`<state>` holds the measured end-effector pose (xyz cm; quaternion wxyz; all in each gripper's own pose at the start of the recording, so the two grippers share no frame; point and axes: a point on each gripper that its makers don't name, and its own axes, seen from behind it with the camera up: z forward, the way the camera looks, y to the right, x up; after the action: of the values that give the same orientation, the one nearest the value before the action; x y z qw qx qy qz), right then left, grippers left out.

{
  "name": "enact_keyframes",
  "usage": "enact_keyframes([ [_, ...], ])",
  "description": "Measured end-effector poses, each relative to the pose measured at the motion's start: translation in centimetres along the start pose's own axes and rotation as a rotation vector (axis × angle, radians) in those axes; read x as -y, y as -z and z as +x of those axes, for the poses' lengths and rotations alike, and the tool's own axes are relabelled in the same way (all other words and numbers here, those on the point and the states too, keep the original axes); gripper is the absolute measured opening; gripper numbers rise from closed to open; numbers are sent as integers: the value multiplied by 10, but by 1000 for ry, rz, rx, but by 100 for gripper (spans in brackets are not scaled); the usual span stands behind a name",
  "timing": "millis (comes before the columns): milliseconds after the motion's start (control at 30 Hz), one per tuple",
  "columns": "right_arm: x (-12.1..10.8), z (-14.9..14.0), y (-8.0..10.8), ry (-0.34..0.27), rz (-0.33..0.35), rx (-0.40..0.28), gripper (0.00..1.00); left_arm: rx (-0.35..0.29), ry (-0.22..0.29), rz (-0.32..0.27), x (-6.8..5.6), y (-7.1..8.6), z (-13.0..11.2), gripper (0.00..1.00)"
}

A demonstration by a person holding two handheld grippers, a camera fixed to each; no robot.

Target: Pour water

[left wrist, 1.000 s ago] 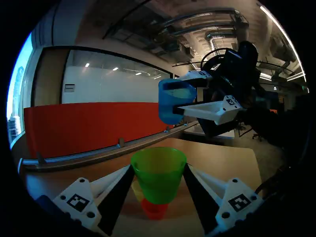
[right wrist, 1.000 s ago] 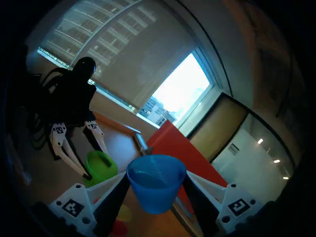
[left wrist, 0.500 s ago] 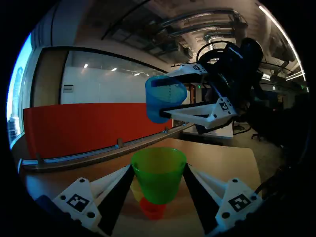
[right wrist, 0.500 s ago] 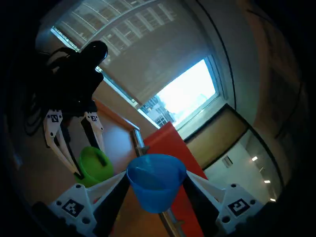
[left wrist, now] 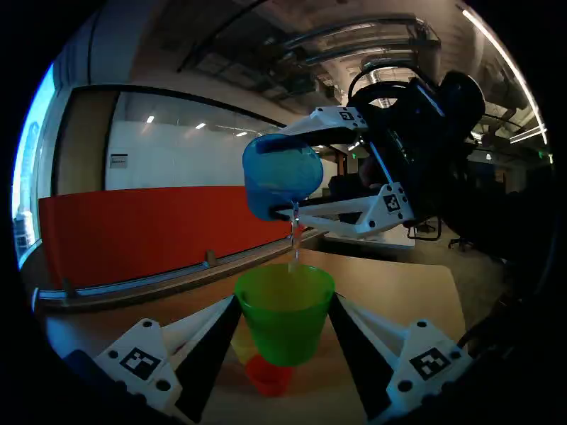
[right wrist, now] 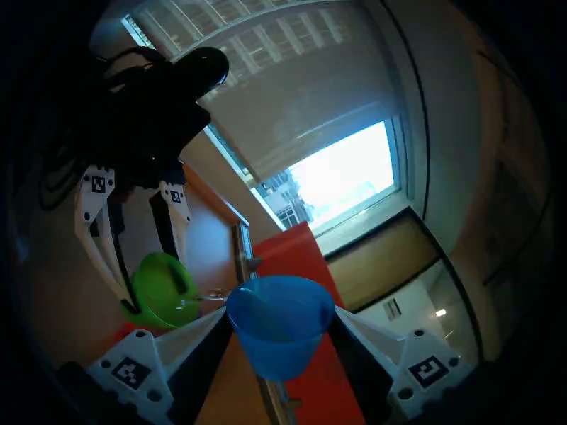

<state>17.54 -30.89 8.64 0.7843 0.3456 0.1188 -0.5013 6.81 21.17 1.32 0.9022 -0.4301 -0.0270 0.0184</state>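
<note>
Two cups clamped: left gripper (left wrist: 283, 306) holds green cup (left wrist: 285, 322); right gripper (left wrist: 285, 172) tilts blue cup (left wrist: 278, 166) at 12 o'clock. Overtilting risks stream (left wrist: 294, 237) overshooting.

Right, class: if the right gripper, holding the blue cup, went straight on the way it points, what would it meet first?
Probably the red partition, near its top edge; the green cup and left gripper sit off to the side. Depth is unclear.
</note>
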Motion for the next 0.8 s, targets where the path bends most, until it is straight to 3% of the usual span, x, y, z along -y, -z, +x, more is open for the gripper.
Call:
enact_keyframes([
  [300, -5, 2, -4, 64, -8, 7, 90, 3, -2, -3, 0, -1, -1, 86],
  [800, -9, 1, -7, 120, -18, 10, 90, 8, -2, -7, 0, -3, -2, 86],
])
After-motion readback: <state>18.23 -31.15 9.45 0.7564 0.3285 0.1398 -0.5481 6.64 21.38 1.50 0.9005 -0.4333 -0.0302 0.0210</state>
